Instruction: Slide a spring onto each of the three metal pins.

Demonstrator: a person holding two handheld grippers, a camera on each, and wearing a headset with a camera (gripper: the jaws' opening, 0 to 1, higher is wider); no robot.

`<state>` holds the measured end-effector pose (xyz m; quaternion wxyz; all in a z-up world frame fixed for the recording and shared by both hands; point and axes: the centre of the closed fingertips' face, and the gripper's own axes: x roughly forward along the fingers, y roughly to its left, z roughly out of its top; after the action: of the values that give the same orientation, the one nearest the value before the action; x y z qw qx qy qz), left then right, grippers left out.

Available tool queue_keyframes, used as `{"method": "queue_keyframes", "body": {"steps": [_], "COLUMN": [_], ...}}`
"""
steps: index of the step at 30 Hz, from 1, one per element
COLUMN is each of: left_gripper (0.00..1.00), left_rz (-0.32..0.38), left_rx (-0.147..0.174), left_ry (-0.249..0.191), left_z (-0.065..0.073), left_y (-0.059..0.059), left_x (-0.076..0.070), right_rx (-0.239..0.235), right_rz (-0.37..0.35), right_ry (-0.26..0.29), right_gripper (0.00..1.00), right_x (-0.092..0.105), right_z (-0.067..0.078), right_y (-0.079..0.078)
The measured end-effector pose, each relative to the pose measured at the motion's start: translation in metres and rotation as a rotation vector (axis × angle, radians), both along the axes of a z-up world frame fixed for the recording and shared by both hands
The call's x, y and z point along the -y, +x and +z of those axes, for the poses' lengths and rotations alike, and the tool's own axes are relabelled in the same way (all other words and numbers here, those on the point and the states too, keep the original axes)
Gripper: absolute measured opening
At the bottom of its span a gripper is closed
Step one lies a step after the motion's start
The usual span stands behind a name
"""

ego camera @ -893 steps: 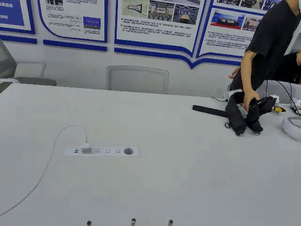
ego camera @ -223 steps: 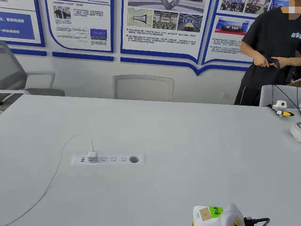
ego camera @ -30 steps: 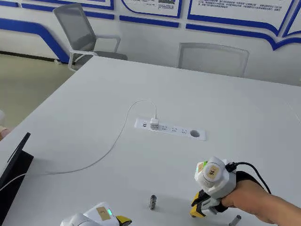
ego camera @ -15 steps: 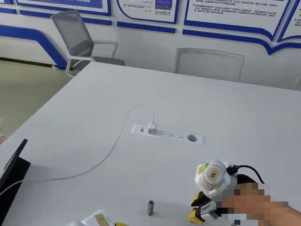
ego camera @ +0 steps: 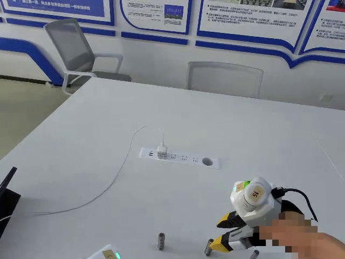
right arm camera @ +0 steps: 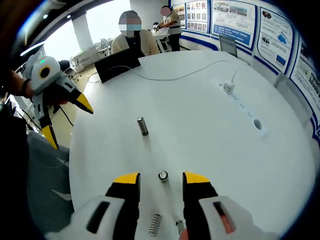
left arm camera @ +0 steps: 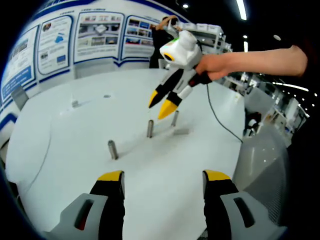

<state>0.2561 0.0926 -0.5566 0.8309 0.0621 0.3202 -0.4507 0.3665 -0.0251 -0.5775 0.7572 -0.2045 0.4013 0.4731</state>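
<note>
Three short metal pins stand in a row near the table's front edge. The left pin [ego camera: 160, 240] [right arm camera: 142, 125] wears a spring. The middle pin [ego camera: 208, 247] [right arm camera: 163, 175] looks coiled too and sits just ahead of my right gripper [ego camera: 220, 233] [right arm camera: 161, 178], whose yellow-tipped jaws stand open around it. The right pin [ego camera: 254, 253] [left arm camera: 174, 118] is bare. A loose spring [right arm camera: 156, 224] [left arm camera: 181, 131] lies flat beside it. My left gripper [left arm camera: 163, 176] is open with nothing in it, a short way back from the pins.
A white power strip [ego camera: 179, 158] with a plugged charger and a trailing cable lies mid-table. A dark tablet [ego camera: 5, 199] sits at the left edge. Chairs [ego camera: 223, 78] stand behind the table. A seated person [right arm camera: 131, 40] and a laptop [right arm camera: 117, 62] are at the far end.
The head camera has shifted. My right gripper's jaws have spread apart and drawn back a little, and the middle pin with its coil has come into sight beside them.
</note>
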Motion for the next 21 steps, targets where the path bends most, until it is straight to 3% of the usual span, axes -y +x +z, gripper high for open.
{"method": "queue_keyframes", "body": {"steps": [8, 21], "left_gripper": [0.64, 0.65], "left_rz": [-0.001, -0.010], "left_rx": [-0.001, -0.002], "left_ry": [0.000, 0.000], "left_z": [0.002, 0.003], "left_y": [-0.005, -0.011], "left_x": [0.002, 0.011], "right_rx": [0.003, 0.018], "right_rz": [-0.127, -0.248], "right_ry": [0.138, 0.236], "right_gripper": [0.39, 0.44], "right_x": [0.001, 0.016], "right_z": [0.011, 0.017], "right_y": [-0.006, -0.015]}}
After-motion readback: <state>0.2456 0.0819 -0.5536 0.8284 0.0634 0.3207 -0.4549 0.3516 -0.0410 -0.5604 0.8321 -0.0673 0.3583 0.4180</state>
